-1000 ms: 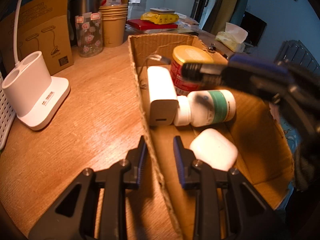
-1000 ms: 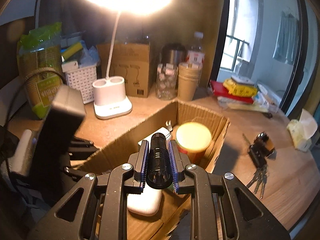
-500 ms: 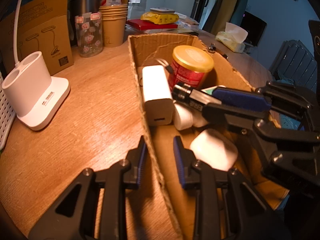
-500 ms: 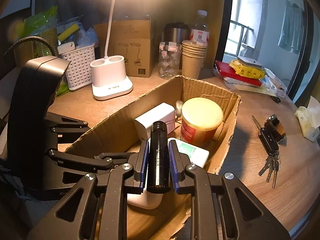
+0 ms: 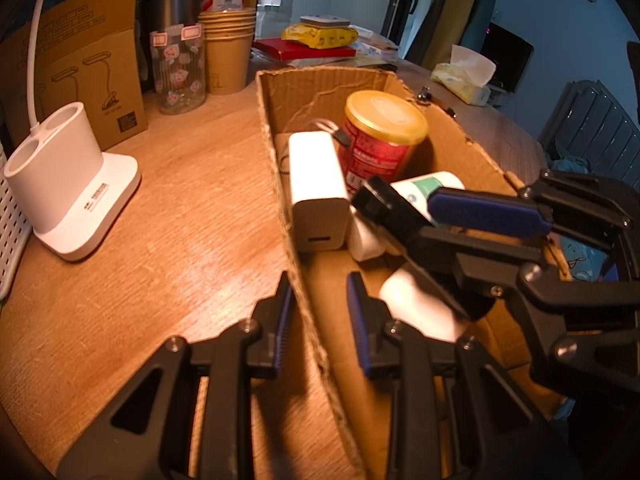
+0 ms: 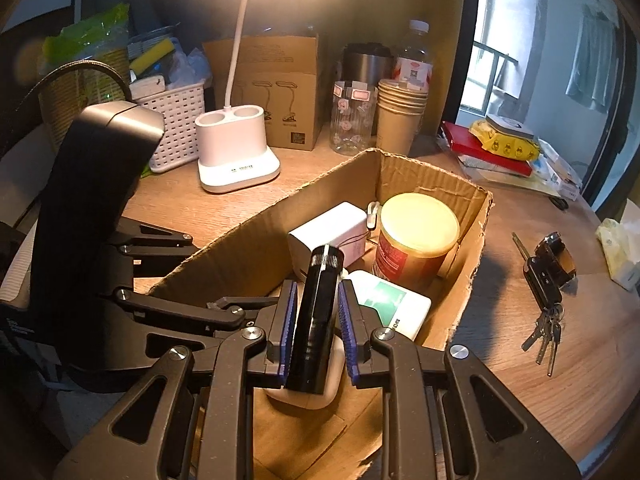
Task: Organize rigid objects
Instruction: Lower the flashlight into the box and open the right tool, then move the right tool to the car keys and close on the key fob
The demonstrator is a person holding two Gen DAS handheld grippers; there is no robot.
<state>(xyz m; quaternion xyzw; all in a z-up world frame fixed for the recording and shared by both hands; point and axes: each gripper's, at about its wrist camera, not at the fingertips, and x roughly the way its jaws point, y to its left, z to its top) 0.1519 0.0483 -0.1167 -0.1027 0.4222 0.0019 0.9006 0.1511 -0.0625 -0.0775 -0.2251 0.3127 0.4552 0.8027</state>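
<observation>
Flashlight (image 6: pixel 316 316) points along right claw (image 6: pixel 318 330), lens forward.

Left wrist camera is sitting low on the left gripper (image 5: pixel 316 320), looking steeply down along its jaws, which are straddling the near wall of the cardboard box (image 5: pixel 280 184), close in. Right wrist camera is riding the right gripper (image 6: pixel 318 320), facing down into the same box from its opposite side, also close. Both views are sharing the box interior, the red tin (image 5: pixel 380 140) and the white lamp base (image 6: pixel 236 152) on the counter (image 5: pixel 180 208)
</observation>
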